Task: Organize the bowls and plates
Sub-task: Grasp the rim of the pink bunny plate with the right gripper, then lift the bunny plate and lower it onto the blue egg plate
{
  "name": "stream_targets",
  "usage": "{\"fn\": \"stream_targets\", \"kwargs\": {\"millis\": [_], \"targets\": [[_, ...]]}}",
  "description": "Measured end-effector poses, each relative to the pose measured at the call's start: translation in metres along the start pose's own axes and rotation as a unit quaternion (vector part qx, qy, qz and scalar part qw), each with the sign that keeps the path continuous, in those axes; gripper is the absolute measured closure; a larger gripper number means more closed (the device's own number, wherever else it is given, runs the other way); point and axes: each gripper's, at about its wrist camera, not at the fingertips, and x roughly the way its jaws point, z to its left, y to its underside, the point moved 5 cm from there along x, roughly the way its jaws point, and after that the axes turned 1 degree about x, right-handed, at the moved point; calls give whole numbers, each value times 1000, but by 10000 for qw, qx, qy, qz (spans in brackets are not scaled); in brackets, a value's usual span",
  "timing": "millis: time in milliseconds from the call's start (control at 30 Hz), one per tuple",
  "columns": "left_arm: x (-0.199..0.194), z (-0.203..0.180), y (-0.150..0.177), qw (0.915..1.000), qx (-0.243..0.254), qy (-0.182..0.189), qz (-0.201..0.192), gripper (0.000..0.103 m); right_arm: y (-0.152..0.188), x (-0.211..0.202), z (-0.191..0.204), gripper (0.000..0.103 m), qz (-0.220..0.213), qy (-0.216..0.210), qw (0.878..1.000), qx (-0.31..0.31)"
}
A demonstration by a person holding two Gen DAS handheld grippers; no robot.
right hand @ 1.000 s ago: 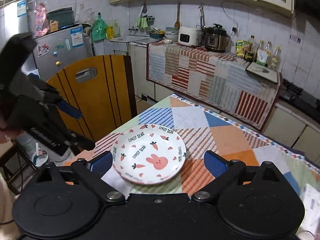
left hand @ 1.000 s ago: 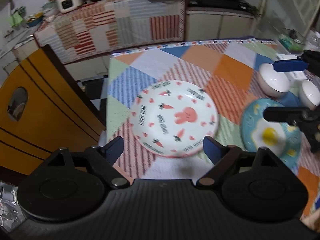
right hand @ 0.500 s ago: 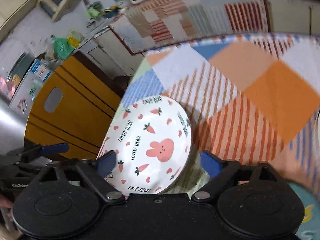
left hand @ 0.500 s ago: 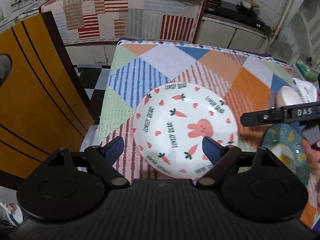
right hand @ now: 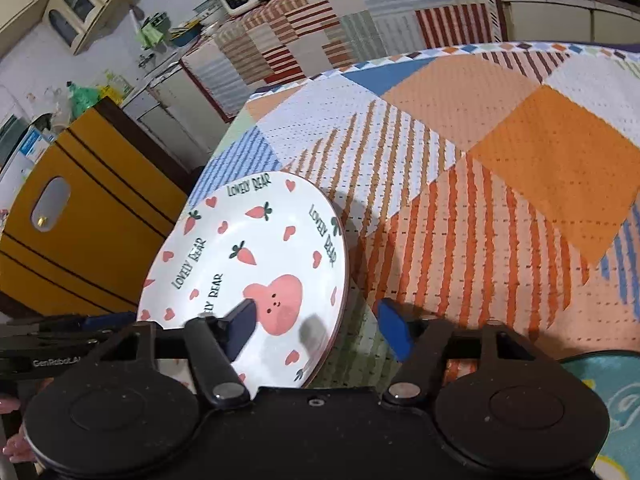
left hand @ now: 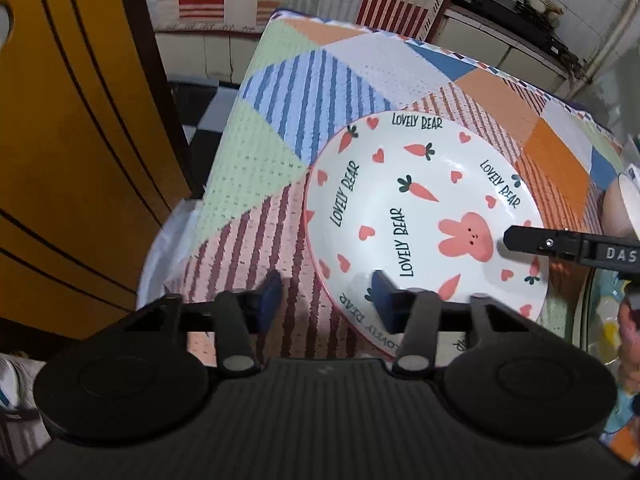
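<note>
Plate (left hand: pixel 420 216) rim now straddled by both narrowing claws (left hand: pixel 326 298) (right hand: pixel 316 330), seemingly not yet clamped.

Bare tablecloth (right hand: pixel 520 168) beyond the plate (right hand: pixel 256 264) lies open; wooden chair (left hand: pixel 72 152) seemingly crowds its left.

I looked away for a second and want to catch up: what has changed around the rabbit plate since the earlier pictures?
Both tongs have come down to the rabbit plate and their jaws have just been closing: the left tongs straddle its near rim, the right tongs its right edge. Neither visibly presses on it yet. The plate lies where it was on the patchwork tablecloth.
</note>
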Motion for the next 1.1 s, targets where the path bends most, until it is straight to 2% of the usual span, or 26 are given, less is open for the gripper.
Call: {"fn": "stream_targets", "kwargs": {"millis": [67,100,167,200,367,500,700,1000,1100], "targets": [[1,2,0,9998,-125,134,-20,80,-1,4,-1,54,-92,27,10000,-3],[1,2,0,9997,-169,183,-32,83,-1,6,-1,66,-116,62,9999,6],[3,-1,-1,9998,-71,135,-88,85,-3,11,-3,83,-76,56,9999,97],[5,-2,-2,9998,-47,120,-116,85,-3,13,-4,84,-76,92,9999,116],[8,-1,-2,9995,-198,146,-206,85,-3,14,-4,84,-140,52,9999,12],[3,-3,2,9994,-203,109,-276,85,-8,15,-1,84,272,55,9996,-102],[-23,-16,3,9994,39,76,-321,85,-2,-10,8,84,379,-110,9970,-671],[-82,-51,13,9973,533,213,-451,83,13,-76,18,83,1,-249,9954,-925],[-101,-63,19,9965,656,441,-286,83,21,-104,21,83,-175,-252,9952,-927]]}}
